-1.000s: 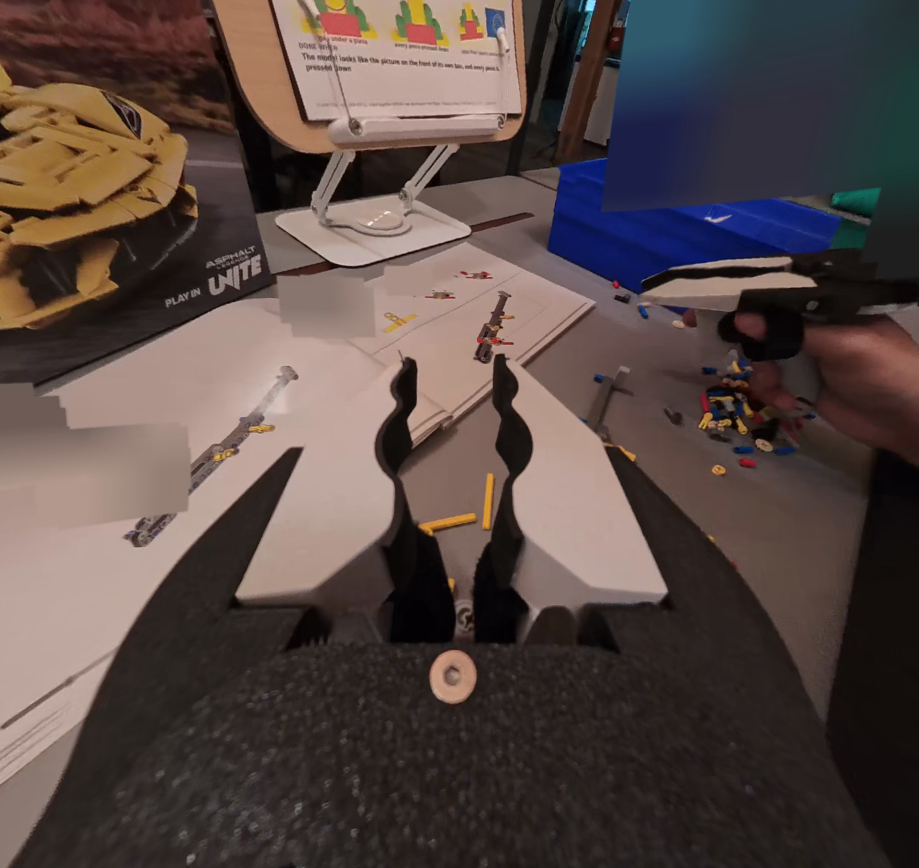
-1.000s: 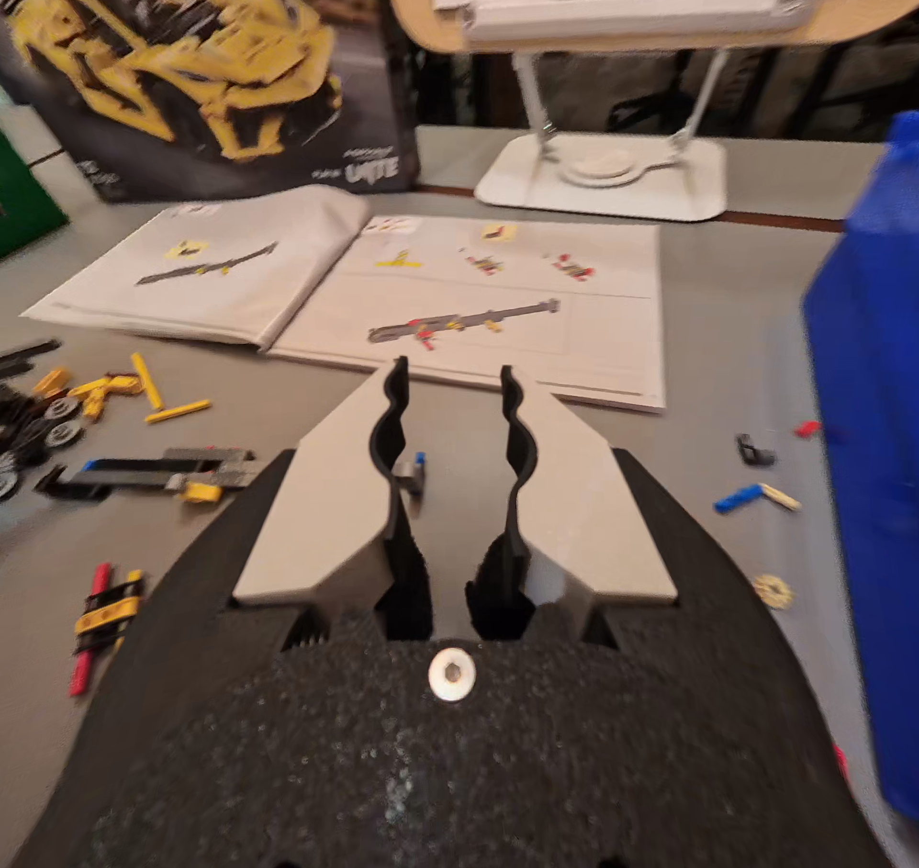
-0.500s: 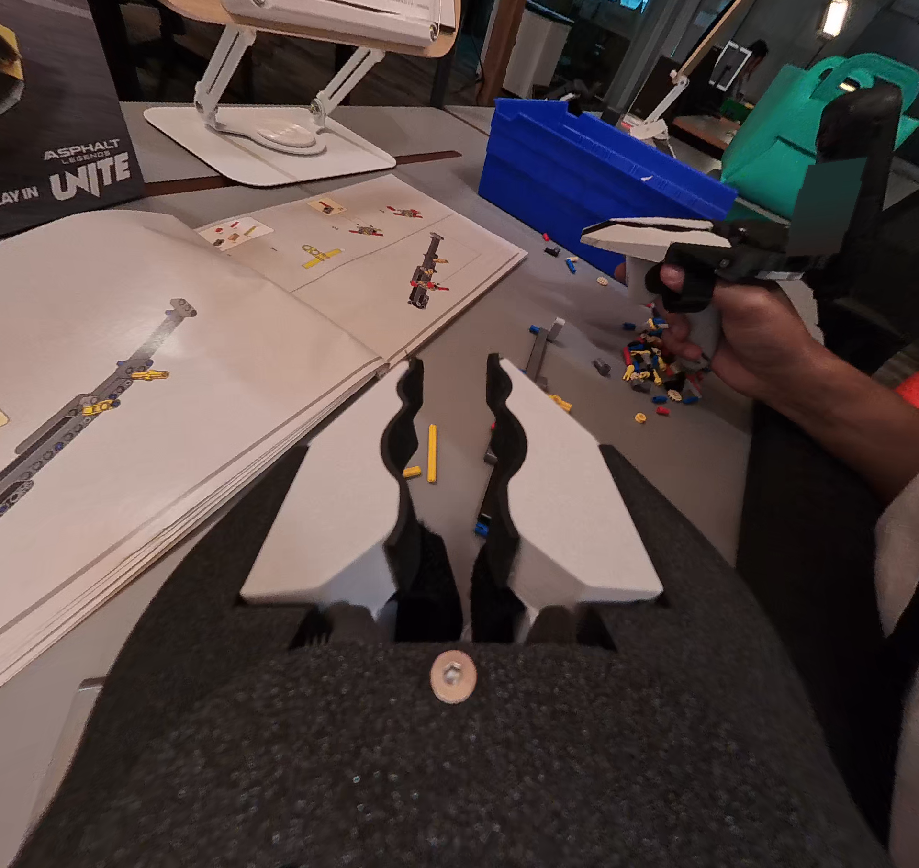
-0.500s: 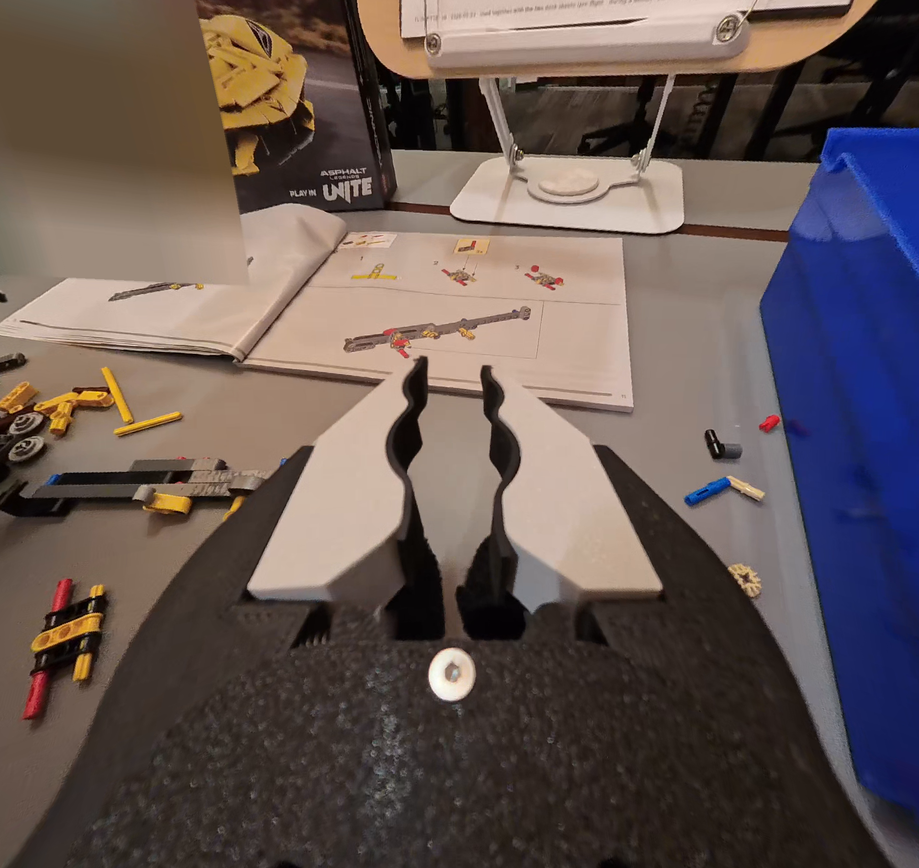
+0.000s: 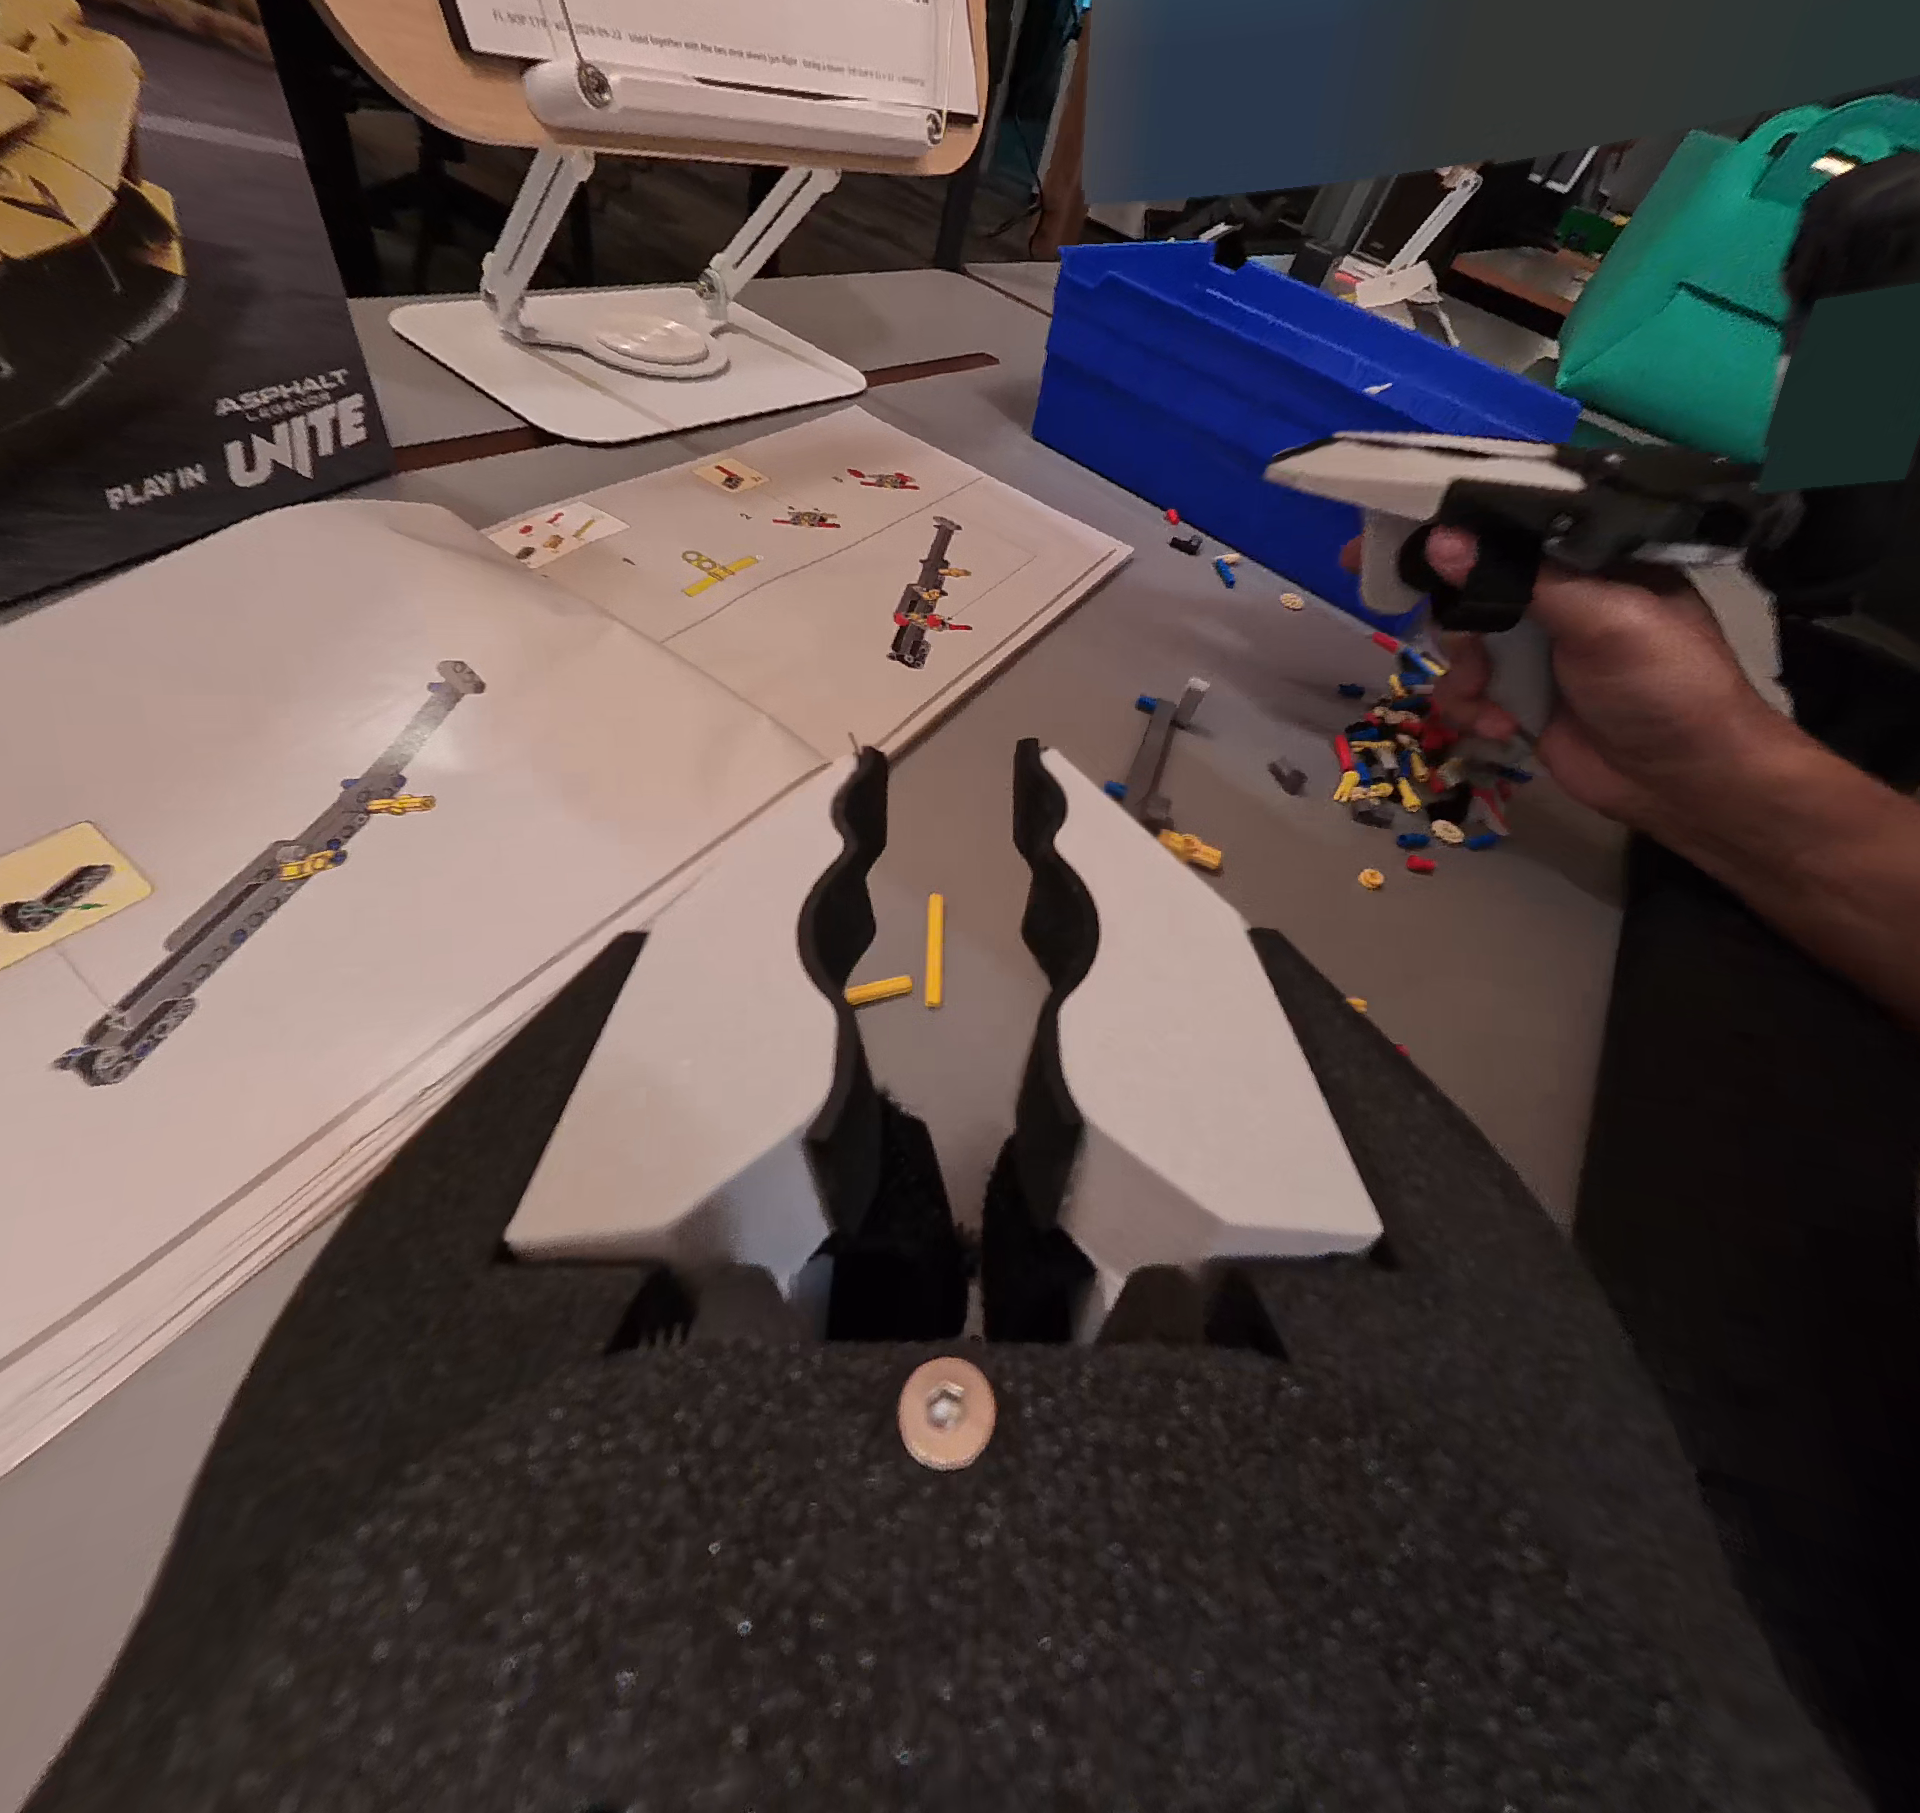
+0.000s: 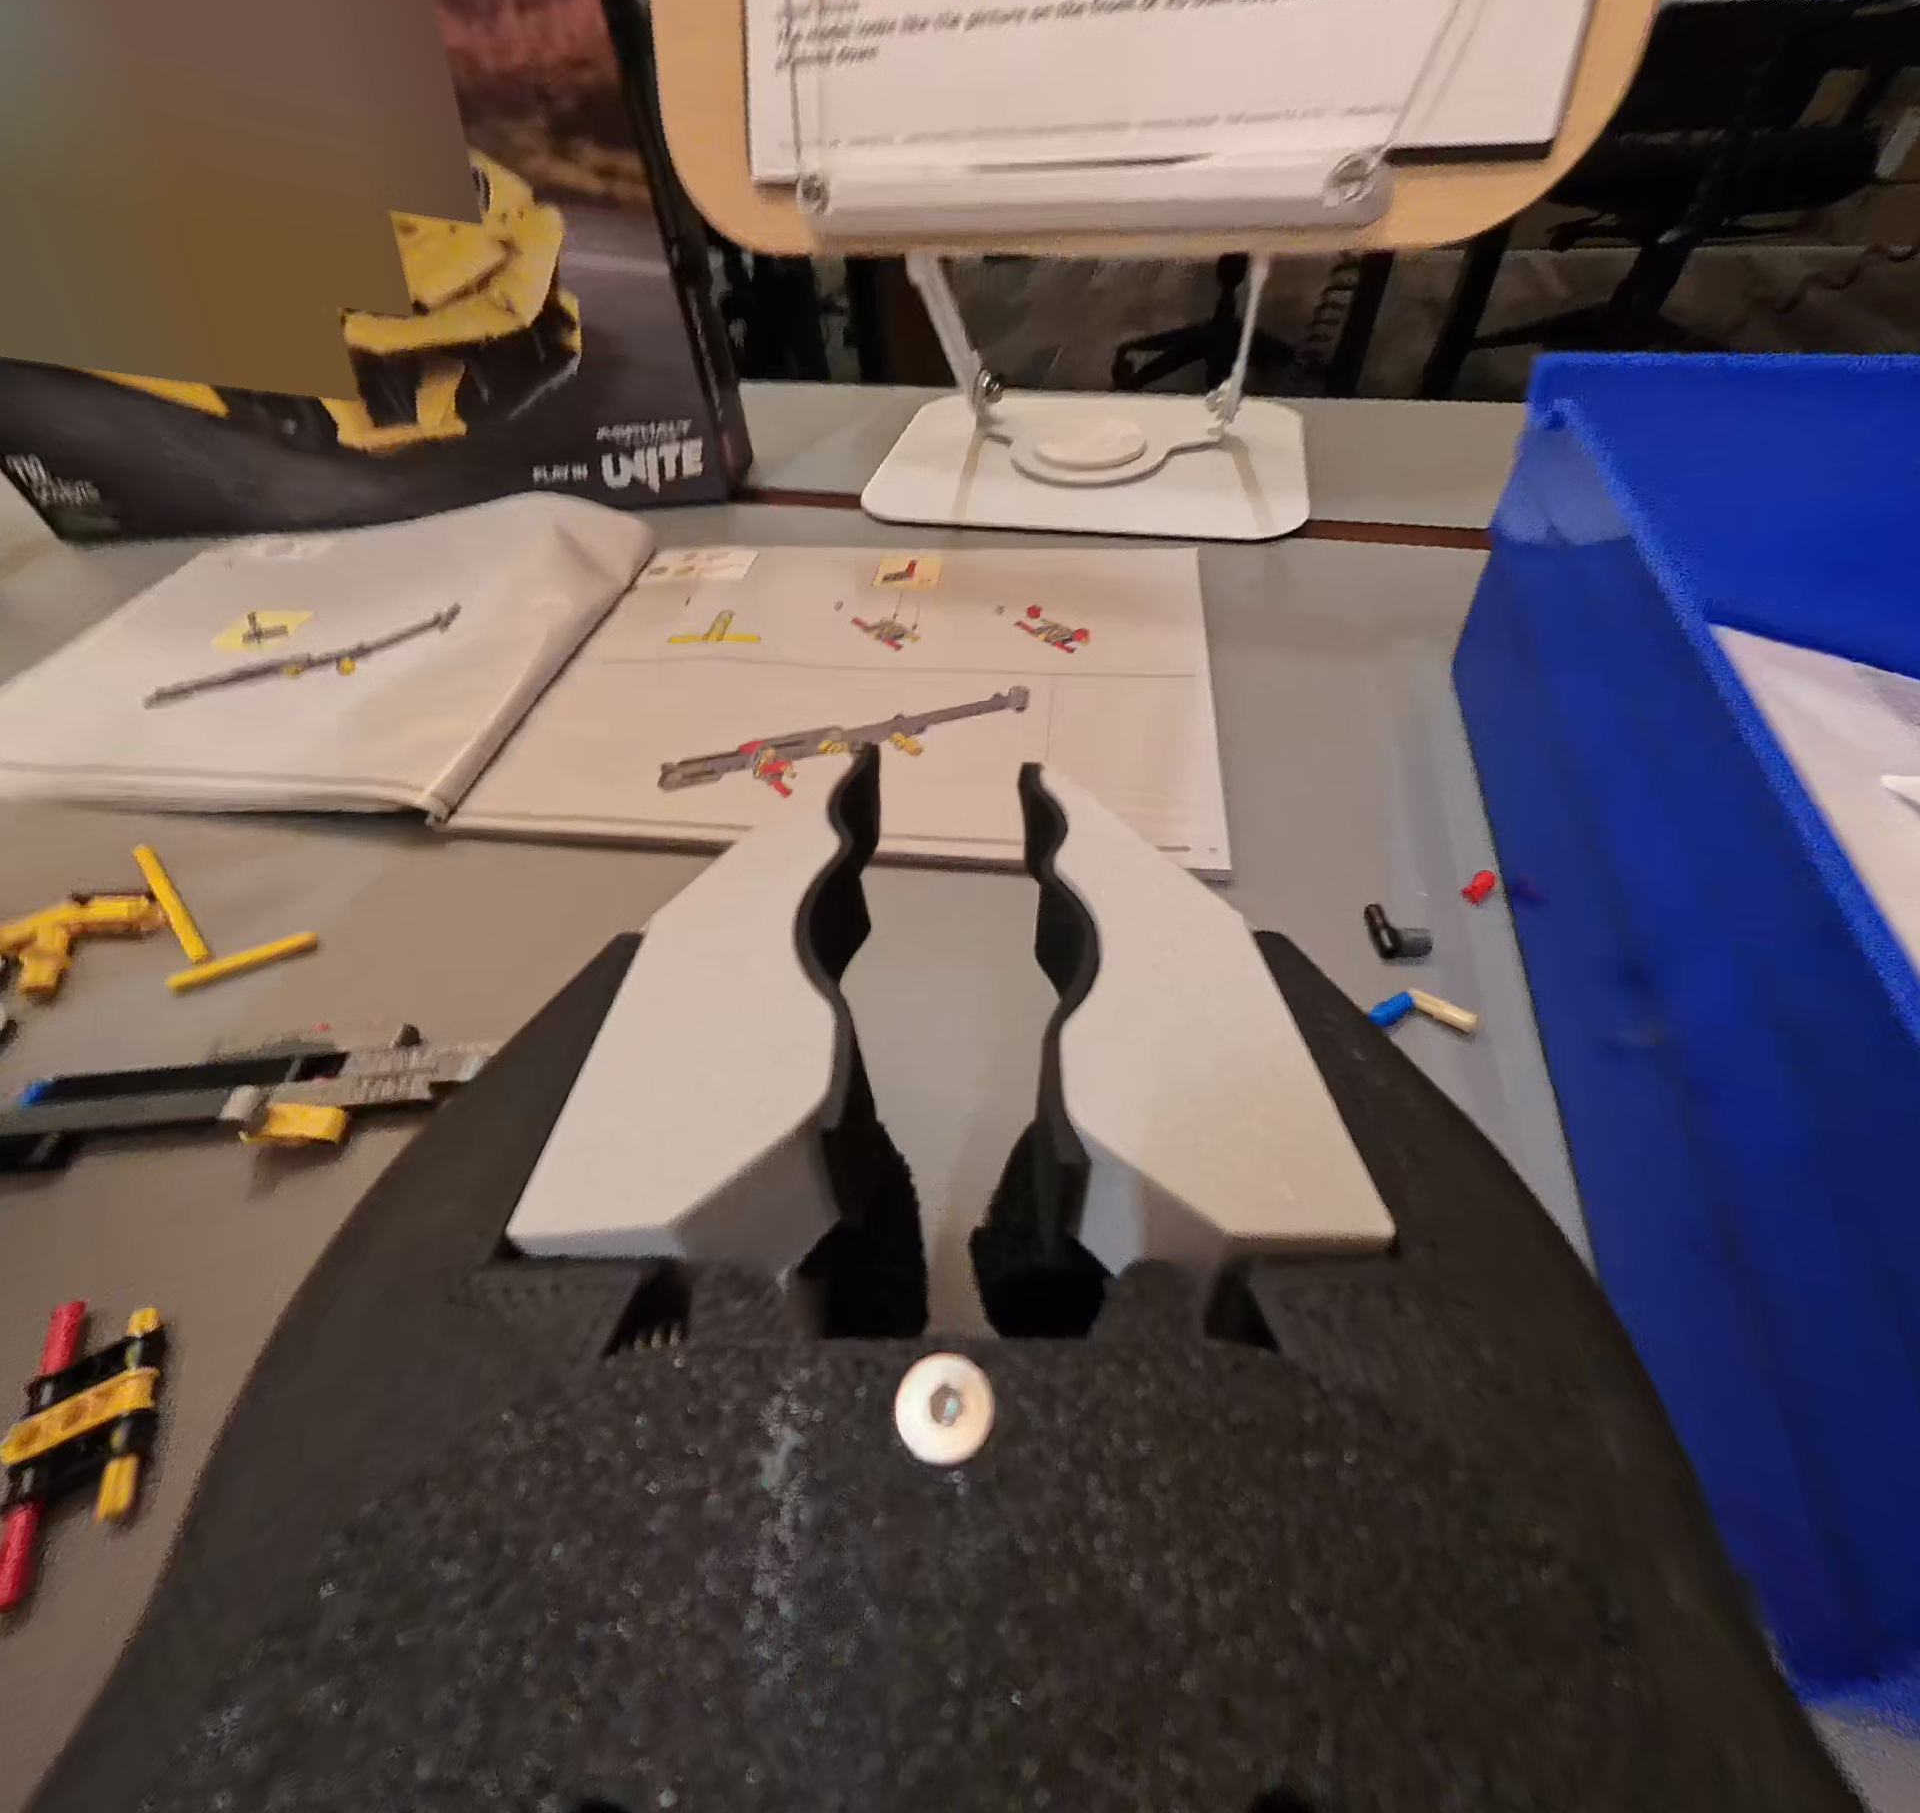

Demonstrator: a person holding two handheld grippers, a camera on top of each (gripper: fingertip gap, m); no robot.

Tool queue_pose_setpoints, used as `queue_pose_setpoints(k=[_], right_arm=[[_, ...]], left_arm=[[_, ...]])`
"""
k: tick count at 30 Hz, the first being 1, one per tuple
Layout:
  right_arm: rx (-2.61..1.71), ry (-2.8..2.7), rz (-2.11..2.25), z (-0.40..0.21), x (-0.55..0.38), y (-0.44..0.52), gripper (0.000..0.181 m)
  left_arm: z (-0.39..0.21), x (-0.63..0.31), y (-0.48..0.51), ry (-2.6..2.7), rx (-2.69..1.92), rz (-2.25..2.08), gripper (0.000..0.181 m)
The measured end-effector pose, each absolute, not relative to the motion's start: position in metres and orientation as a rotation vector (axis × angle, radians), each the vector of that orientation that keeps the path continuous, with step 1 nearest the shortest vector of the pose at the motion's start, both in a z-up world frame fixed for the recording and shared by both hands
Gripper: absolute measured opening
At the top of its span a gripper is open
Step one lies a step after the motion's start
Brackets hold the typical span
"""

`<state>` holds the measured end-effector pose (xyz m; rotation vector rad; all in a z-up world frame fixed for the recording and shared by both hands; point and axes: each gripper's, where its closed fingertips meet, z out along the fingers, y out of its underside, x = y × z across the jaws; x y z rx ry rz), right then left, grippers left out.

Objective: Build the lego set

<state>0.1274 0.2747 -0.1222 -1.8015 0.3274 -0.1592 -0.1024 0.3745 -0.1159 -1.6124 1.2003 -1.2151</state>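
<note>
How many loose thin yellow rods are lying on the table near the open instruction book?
2. In the right wrist view, one yellow rod lies angled beside the yellow assembly; the other yellow rod lies just right of it. Others may be hidden.

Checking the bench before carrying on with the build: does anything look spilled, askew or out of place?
Nothing is damaged. Small pieces lie heaped loose on the table beside the blue bin, with strays scattered along its side. The manual lies open and flat. Both grippers are open and empty.
</note>
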Motion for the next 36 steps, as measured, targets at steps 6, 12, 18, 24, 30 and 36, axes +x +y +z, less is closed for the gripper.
queue_pose_setpoints(k=[6,12,18,24,30,36], right_arm=[[-1.814,0.422,-0.224,-0.111,0.151,0.226,0.036],[-2.021,0.482,-0.207,-0.129,0.143,0.15,0.045],[-2.172,0.465,-0.068,-0.165,0.117,0.103,0.036],[-2.262,0.405,-0.154,-0.193,0.112,0.114,0.028],[-2.264,0.333,-0.116,-0.19,0.102,0.138,0.027],[-2.328,0.268,-0.176,-0.198,0.096,0.147,0.024]], left_arm=[[-0.121,-0.107,0.386,1.2,-1.621,-1.071,0.021],[-0.127,-0.106,0.381,1.216,-1.639,-1.043,0.021],[-0.131,-0.109,0.37,1.261,-1.598,-0.975,0.02],[-0.128,-0.11,0.364,1.276,-1.572,-0.936,0.02],[-0.132,-0.107,0.354,1.308,-1.57,-0.957,0.02],[-0.136,-0.104,0.35,1.346,-1.547,-0.903,0.02]])
